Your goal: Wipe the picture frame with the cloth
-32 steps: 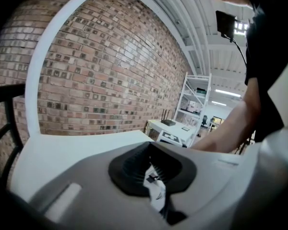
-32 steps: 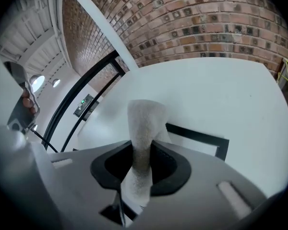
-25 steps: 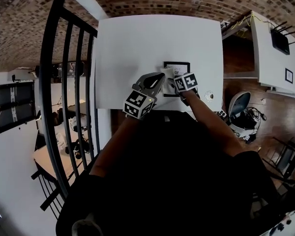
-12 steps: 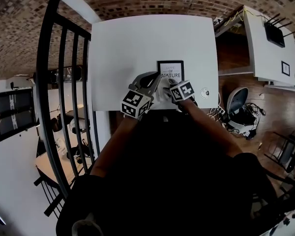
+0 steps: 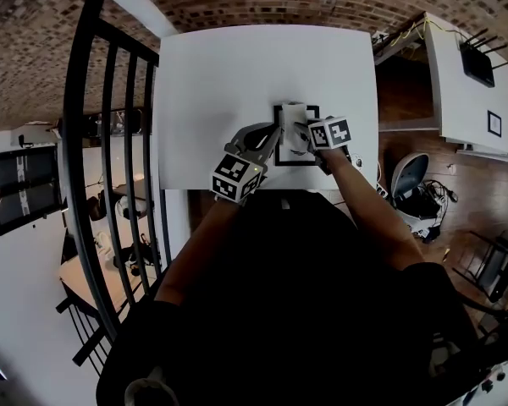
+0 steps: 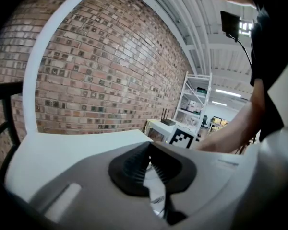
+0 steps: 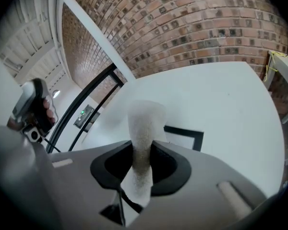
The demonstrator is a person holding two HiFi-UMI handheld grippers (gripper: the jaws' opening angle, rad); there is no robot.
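Note:
A black picture frame (image 5: 296, 161) lies flat near the front edge of the white table (image 5: 237, 74). A white cloth (image 5: 293, 123) covers its upper half. My right gripper (image 5: 306, 134) is shut on this cloth (image 7: 144, 128), which sticks up from between the jaws, with a corner of the frame (image 7: 189, 137) just behind it. My left gripper (image 5: 273, 137) sits at the frame's left edge. In the left gripper view its jaws (image 6: 151, 169) are closed on the frame's printed white edge (image 6: 156, 188). The right gripper's marker cube (image 6: 184, 137) shows close by.
A black railing (image 5: 110, 142) runs along the table's left side. A small round object (image 5: 353, 160) lies on the table right of the frame. Beyond the right edge stand a white desk (image 5: 466, 74) and a chair (image 5: 411, 180).
The right gripper has moved the cloth from the frame's near end back up over its upper half. The print seen half a second ago is covered again. The left gripper has stayed at the frame's left edge.

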